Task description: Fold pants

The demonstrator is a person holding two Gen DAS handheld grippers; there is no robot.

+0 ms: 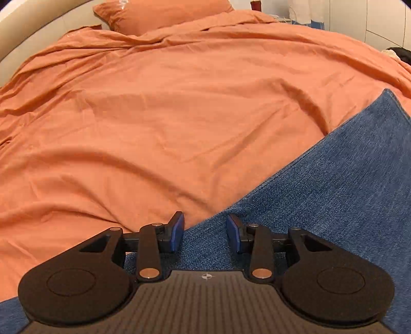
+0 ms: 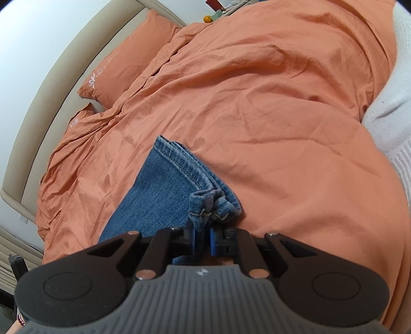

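Blue denim pants [image 1: 334, 195] lie on an orange duvet [image 1: 167, 123]. In the left wrist view they fill the lower right and run under the gripper. My left gripper [image 1: 205, 232] is open, its blue pads over the pants' edge with nothing between them. In the right wrist view the pants [image 2: 164, 190] stretch from their hem ends toward the lower left. My right gripper [image 2: 203, 237] is shut on the bunched hem corner [image 2: 205, 204] of the pants, where the stacked leg ends meet.
Orange pillows [image 2: 125, 66] lie at the beige headboard [image 2: 59, 84]. White bedding [image 2: 388, 113] shows at the right edge of the bed. A nightstand with small items [image 2: 215, 10] stands beyond the bed. A dark object [image 1: 400, 52] lies at the far right.
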